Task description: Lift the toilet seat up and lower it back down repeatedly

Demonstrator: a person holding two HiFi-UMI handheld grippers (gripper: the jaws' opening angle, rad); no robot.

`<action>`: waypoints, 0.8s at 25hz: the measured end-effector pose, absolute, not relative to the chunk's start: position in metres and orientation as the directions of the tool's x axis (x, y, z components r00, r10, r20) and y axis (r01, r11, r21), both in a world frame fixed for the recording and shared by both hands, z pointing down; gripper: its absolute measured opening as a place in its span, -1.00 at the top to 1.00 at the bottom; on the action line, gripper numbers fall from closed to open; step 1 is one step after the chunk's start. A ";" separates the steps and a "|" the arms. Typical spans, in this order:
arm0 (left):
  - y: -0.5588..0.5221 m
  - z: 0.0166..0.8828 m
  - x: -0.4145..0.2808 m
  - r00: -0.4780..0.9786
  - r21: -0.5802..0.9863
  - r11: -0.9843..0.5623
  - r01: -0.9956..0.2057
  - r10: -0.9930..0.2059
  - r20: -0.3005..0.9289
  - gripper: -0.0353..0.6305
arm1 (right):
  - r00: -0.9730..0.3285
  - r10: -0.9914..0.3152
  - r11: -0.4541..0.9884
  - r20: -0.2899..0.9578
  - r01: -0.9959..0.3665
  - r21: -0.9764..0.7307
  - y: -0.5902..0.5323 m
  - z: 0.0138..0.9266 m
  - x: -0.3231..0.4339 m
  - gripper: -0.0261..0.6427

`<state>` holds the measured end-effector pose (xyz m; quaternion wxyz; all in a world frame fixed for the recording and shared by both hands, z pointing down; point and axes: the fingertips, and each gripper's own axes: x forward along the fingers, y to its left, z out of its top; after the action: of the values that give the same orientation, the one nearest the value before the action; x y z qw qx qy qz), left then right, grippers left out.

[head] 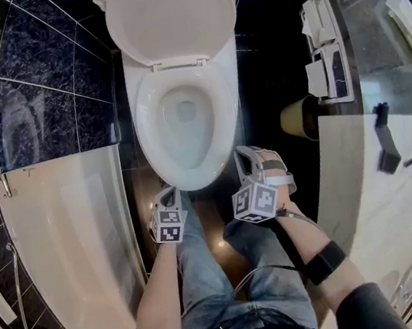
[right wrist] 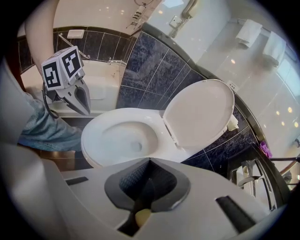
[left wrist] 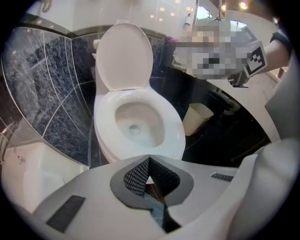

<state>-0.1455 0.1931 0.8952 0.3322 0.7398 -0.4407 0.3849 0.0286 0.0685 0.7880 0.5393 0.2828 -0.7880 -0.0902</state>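
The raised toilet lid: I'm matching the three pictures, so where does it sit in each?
Head view: lid top centre, above the bowl.
Left gripper view: lid upper left-centre, behind the bowl.
Right gripper view: lid right of centre, beside the bowl.
Shared landmark: the white bowl.

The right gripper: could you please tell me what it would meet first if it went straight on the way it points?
Most likely the toilet, at its front rim, which lies just beyond the shut jaws of the right gripper; depth is hard to judge.
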 end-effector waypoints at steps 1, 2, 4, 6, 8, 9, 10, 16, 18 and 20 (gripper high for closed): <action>0.188 0.885 -0.147 0.316 0.150 -0.388 -0.909 -0.411 0.855 0.89 | -0.261 -0.545 0.822 0.797 -0.354 0.446 0.068 0.781 0.027 0.87; 0.184 0.874 -0.149 0.315 0.148 -0.382 -0.912 -0.423 0.849 0.89 | -0.263 -0.547 0.820 0.795 -0.361 0.445 0.067 0.773 0.025 0.87; 0.174 0.842 -0.153 0.314 0.140 -0.381 -0.914 -0.447 0.837 0.89 | -0.269 -0.555 0.812 0.787 -0.381 0.443 0.063 0.751 0.022 0.87; 0.161 0.802 -0.156 0.315 0.124 -0.387 -0.914 -0.482 0.818 0.89 | -0.280 -0.570 0.799 0.773 -0.410 0.440 0.058 0.724 0.020 0.87; 0.148 0.760 -0.161 0.314 0.105 -0.392 -0.914 -0.520 0.794 0.89 | -0.291 -0.588 0.781 0.755 -0.448 0.435 0.052 0.693 0.018 0.87; 0.140 0.737 -0.163 0.313 0.096 -0.391 -0.916 -0.541 0.781 0.89 | -0.296 -0.598 0.770 0.745 -0.469 0.432 0.048 0.676 0.017 0.87; 0.133 0.714 -0.167 0.310 0.090 -0.383 -0.919 -0.563 0.766 0.89 | -0.302 -0.607 0.760 0.735 -0.489 0.427 0.045 0.658 0.017 0.87; 0.096 0.576 -0.192 0.277 0.046 -0.330 -0.943 -0.701 0.658 0.89 | -0.349 -0.685 0.684 0.639 -0.610 0.400 0.020 0.545 0.018 0.87; 0.082 0.530 -0.198 0.275 0.031 -0.326 -0.945 -0.736 0.618 0.89 | -0.361 -0.714 0.655 0.600 -0.648 0.390 0.008 0.509 0.020 0.87; 0.077 0.491 -0.206 0.264 0.025 -0.306 -0.952 -0.773 0.576 0.89 | -0.370 -0.732 0.634 0.572 -0.677 0.373 0.003 0.479 0.025 0.87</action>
<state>-0.2065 0.0774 0.4914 0.1876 0.7725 -0.5582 0.2375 0.0248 0.0035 0.4787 0.3650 0.4261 -0.8269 -0.0374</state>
